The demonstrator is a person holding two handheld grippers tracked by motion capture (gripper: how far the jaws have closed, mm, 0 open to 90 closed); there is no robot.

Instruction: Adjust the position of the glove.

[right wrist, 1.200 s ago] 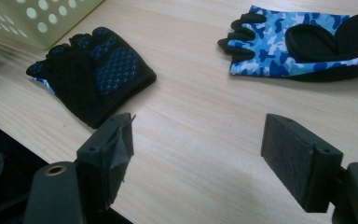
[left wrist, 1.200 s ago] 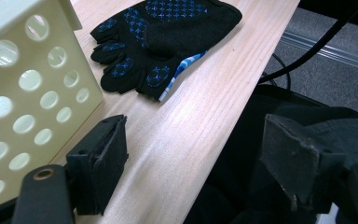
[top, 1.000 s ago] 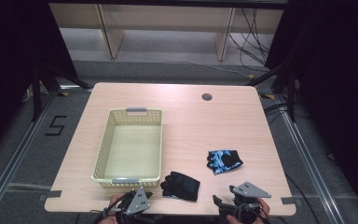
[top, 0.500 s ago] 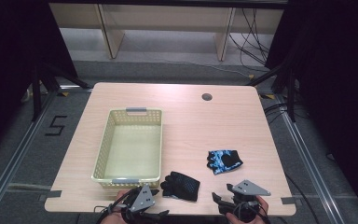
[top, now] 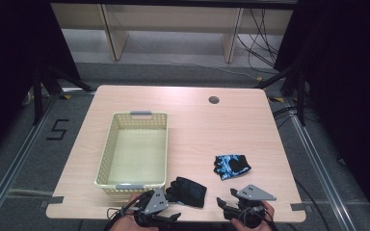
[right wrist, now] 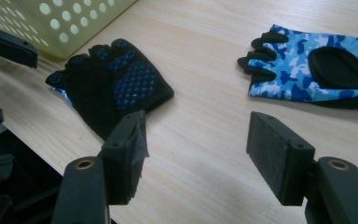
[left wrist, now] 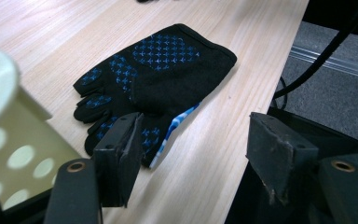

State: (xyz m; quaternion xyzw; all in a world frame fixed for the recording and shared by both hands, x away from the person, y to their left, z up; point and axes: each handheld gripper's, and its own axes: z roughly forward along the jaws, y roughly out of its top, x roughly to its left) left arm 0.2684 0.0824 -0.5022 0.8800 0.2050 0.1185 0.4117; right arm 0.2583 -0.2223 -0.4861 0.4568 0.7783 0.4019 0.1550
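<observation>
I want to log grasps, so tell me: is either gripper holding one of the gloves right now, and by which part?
Nothing is held. The left gripper stands open just short of the black fabric glove; the right gripper stands open over bare table.

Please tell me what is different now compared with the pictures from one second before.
The left tool has shifted a little to the right, toward the black glove. Both tools' jaws have just been closing somewhat, but nothing is between them; the right tool kept its place. The black glove, the blue camouflage glove and the basket stayed as they were.
</observation>
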